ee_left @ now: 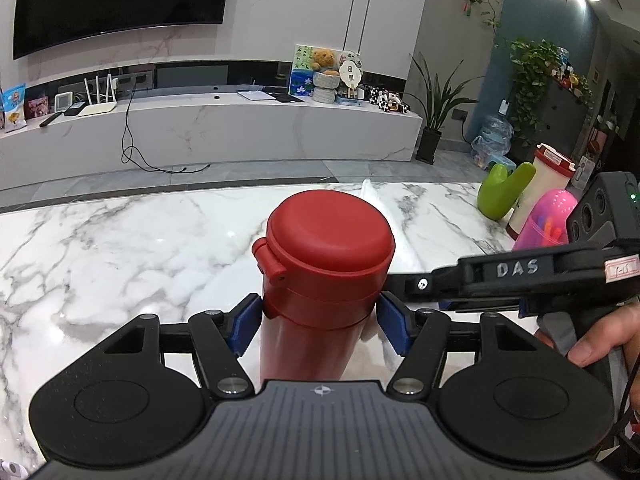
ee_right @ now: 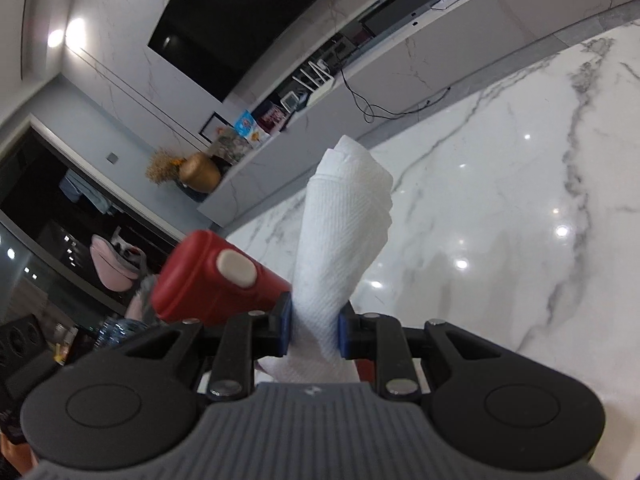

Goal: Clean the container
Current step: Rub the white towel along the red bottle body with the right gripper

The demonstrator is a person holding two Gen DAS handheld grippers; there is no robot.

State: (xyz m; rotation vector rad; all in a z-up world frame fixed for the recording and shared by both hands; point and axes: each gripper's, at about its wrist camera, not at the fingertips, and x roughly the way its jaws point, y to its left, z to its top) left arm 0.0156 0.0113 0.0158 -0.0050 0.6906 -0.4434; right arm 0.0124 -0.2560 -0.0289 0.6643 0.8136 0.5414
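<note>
Red, smooth plastic covers the one tall cylindrical flask [ee_left: 320, 280], which is standing upright between the blue ribbed pads [ee_left: 243, 322] of the left gripper [ee_left: 320, 320]. The two pads are pressing against its body just under the lid band, so this gripper is clamped on the flask. Its domed flip lid [ee_left: 330, 236] is sitting closed, with a hinge lug sticking out on the left side. In the right wrist view the same flask [ee_right: 216, 284] is showing an oval off-white button on the lid's side, just left of that gripper's left pad.

The right gripper [ee_right: 314, 330] is pinching one folded white paper towel [ee_right: 344, 232] — soft, with a woven embossed texture — which is rising beyond the fingertips in a loose cone. From the left wrist camera this gripper [ee_left: 416, 284] is reaching in from the right, its tip just beside the flask's lid band; whether the towel is touching the flask cannot be told.

Glossy white marble with grey veins is forming the tabletop [ee_left: 120, 240] under both tools. Well to the right of the left gripper, three things are standing close together: a lime green forked plastic piece [ee_left: 504, 192], a cream jug with a red lid [ee_left: 546, 180], and a translucent pink dome-shaped container [ee_left: 546, 220].
</note>
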